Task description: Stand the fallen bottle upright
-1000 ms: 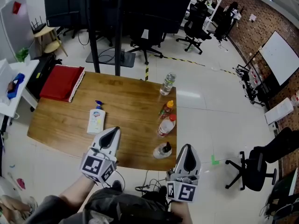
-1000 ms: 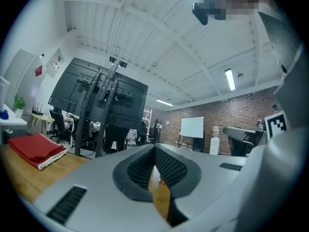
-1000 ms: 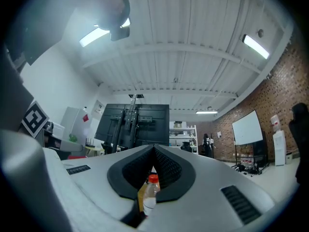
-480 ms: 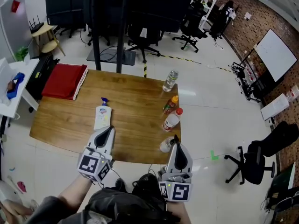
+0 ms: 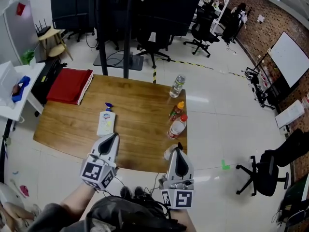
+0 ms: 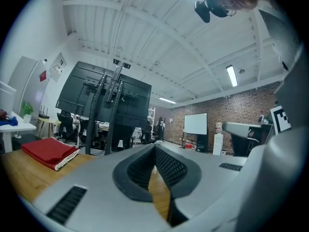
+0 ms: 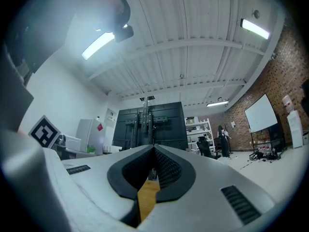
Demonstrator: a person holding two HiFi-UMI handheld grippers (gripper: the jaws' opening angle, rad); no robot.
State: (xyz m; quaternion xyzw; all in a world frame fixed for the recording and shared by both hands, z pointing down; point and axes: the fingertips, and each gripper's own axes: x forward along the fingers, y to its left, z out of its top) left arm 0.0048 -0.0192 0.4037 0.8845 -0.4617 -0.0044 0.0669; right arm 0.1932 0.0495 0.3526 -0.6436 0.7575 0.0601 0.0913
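You are wearing a grey sleeve (image 5: 48, 215) and a dark top (image 5: 133, 215). Your left gripper (image 5: 113, 137) and right gripper (image 5: 178, 151) are showing pale grey pointed shells, black ribbed pads (image 6: 170, 167), and a cube (image 5: 99, 172) of black-and-white square markers each.

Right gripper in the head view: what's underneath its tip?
Part of a clear bottle shows beside the right gripper, at the table's near edge. The rest of it is covered.

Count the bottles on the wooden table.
5: a spray bottle lying mid-table; a clear bottle, an orange-capped bottle and a red-capped bottle along the right edge; a fifth bottle partly hidden behind the right gripper.
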